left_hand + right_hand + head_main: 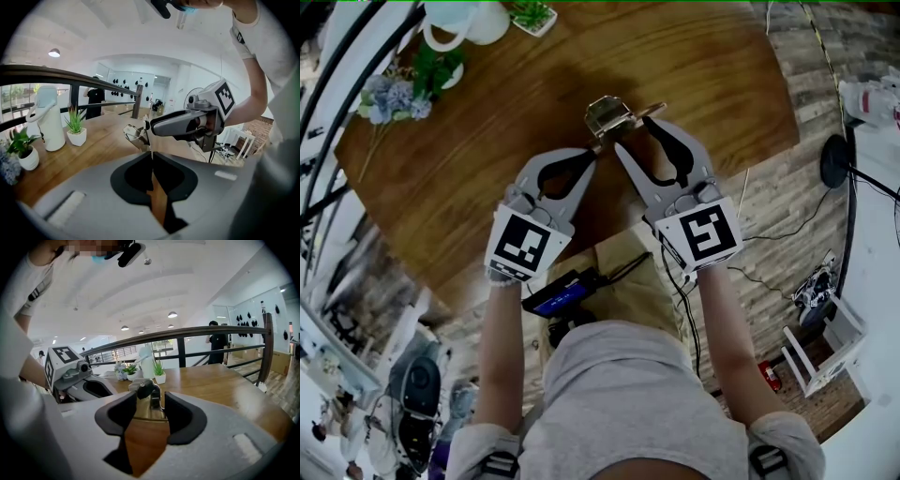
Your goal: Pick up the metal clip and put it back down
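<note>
We are clenching the left gripper [594, 155] fingers on the thin handle of the metal clip [607, 114], right gripper [634, 133] fingers released wide, clip at their tips, over the bench [487, 141].

We hold our left hand-held gripper [596, 150] pinched shut (tips together) and our right hand-held gripper [634, 133] wide open beside it, both reaching forward, tilted slightly downward.

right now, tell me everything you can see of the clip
The clip is shiny silvery metal with a brassy tint, a folded body and thin wire handles, over the wooden table. The left tongs pinch a handle on its near side; the right tongs stand open beside it. Whether it rests on the table is unclear.
</note>
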### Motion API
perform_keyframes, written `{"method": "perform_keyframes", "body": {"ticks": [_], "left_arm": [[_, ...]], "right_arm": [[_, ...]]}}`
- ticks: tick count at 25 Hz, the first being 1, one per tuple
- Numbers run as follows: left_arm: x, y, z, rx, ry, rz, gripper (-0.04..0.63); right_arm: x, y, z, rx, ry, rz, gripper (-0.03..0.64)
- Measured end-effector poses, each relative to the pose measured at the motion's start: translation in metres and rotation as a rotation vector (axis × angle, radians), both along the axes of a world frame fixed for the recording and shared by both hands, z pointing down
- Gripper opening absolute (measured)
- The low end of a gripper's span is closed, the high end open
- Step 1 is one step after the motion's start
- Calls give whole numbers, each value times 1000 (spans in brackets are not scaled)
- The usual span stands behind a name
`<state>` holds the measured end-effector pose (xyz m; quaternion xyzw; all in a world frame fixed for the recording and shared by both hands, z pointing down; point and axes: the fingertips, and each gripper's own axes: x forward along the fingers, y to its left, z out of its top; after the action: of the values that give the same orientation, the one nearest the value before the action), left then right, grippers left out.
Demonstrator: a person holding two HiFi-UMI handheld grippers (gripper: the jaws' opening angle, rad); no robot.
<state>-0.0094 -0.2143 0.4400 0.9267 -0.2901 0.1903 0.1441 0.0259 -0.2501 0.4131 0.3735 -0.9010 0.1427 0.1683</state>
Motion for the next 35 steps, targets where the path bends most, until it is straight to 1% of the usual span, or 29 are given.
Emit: {"method": "perform_keyframes", "body": {"ticks": [6, 10, 14, 21, 25, 35], "left_arm": [[4, 11, -13, 35, -2, 24, 31], [3, 14, -23, 56, -2, 24, 31], [1, 18, -34, 84, -2, 24, 31], [0, 27, -60, 159, -14, 29, 31], [-3, 30, -80, 218, -40, 46, 31], [-8, 42, -120, 319, -55, 38, 31]], "right_arm": [[-2, 9, -12, 23, 10, -16, 183], [-3, 14, -23, 47, 8, -25, 158], [-4, 18, -36, 77, 8, -26, 152], [-6, 29, -64, 142, 0, -24, 147], [-9, 34, -80, 179, -13, -21, 147], [-16, 48, -127, 290, -36, -26, 146]]}}
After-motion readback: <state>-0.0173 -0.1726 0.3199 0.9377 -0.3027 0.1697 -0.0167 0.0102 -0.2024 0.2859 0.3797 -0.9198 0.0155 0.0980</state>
